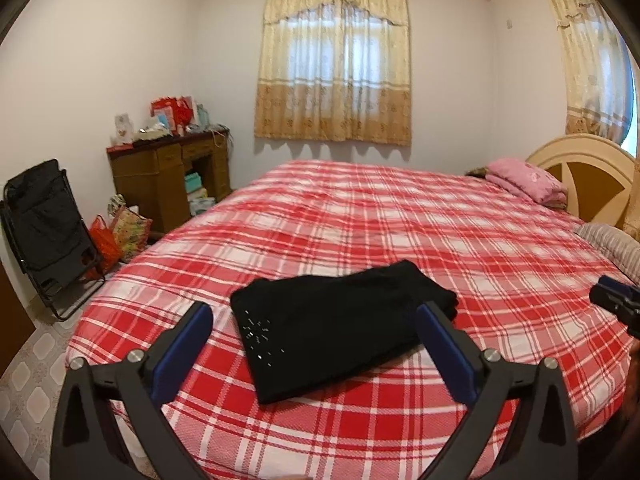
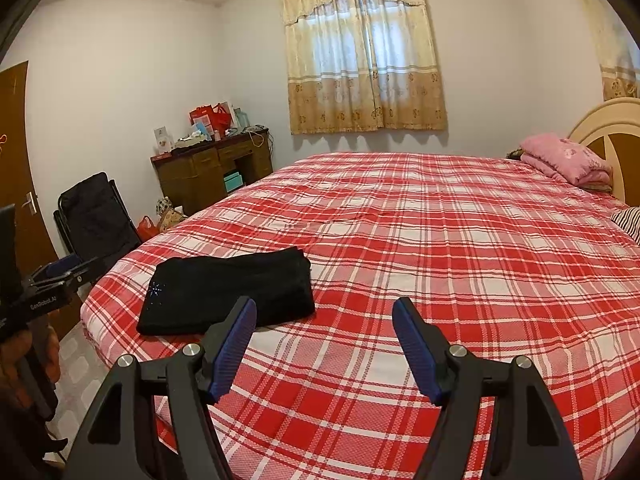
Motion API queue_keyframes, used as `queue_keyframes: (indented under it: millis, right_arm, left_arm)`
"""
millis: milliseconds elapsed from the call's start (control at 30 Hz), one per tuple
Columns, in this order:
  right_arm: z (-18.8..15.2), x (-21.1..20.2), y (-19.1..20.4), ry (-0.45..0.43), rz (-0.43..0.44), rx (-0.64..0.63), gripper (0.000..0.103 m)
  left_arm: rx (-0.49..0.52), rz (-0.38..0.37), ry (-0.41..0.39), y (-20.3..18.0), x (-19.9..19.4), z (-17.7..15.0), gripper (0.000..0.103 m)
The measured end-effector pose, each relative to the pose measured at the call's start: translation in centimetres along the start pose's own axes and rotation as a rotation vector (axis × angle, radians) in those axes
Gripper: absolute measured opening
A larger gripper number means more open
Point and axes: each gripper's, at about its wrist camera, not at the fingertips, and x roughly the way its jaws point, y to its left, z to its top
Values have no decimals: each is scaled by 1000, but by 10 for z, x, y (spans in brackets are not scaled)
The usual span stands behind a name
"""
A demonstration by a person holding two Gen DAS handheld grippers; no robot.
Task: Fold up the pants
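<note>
Black pants lie folded into a compact rectangle on the red plaid bed, near its foot corner, with small sparkly studs on the near left. My left gripper is open and empty, held above and just short of the pants, which show between its blue fingers. In the right wrist view the pants lie to the left. My right gripper is open and empty over bare bedspread, right of the pants. The right gripper's tip shows at the left view's edge.
A pink folded blanket and a headboard are at the far right. A wooden desk with clutter, bags and a black folding chair stand on the floor to the left. A curtained window is behind.
</note>
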Motion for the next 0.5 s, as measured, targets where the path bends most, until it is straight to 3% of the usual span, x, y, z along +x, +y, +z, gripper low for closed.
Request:
queue_keyframes:
  millis: [500]
  right_arm:
    - [-5, 5, 4, 21, 5, -16, 72]
  left_arm:
    - [-10, 18, 26, 2, 8, 0, 103]
